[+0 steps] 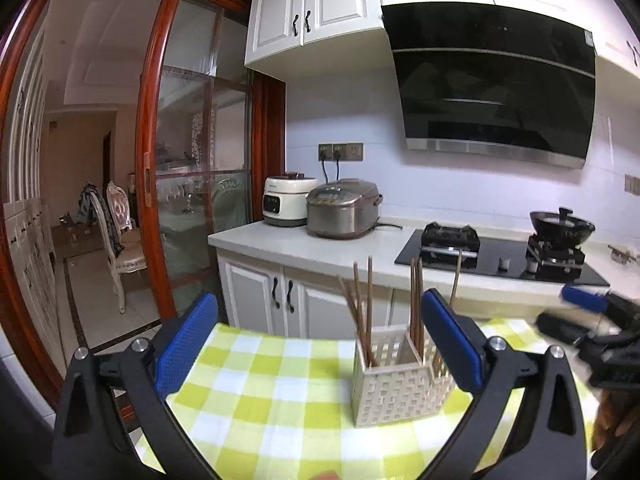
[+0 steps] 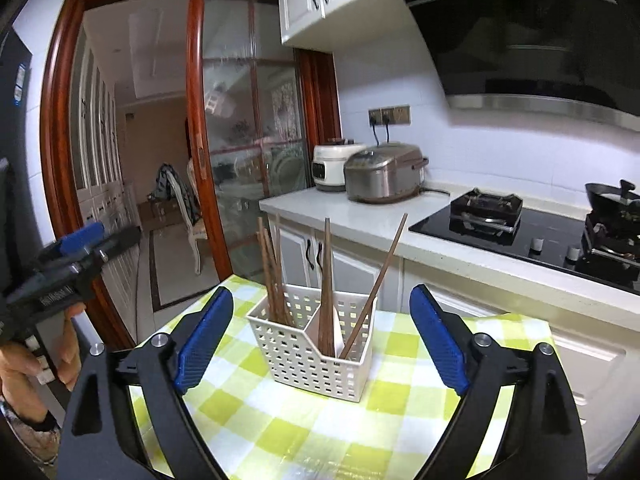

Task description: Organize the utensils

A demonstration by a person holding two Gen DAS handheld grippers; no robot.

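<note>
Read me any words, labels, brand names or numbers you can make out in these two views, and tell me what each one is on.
Nothing reads clearly.
White cooker: small brand mark above its display, too blurred to read.
Silver rice cooker: panel markings, too small.
Left gripper body: white lettering, too blurred.
Range hood: corner sticker, unreadable.
Dark appliance at the left edge: blue stickers, unreadable.

White perforated plastic basket (image 2: 316,356), dark wooden chopsticks (image 2: 326,280), glossy checked tablecloth (image 2: 304,432)

Both my wrist cameras look forward, slightly downward, close over the table (image 1: 256,408); both share the basket (image 2: 312,356) and counter (image 1: 352,248).
</note>
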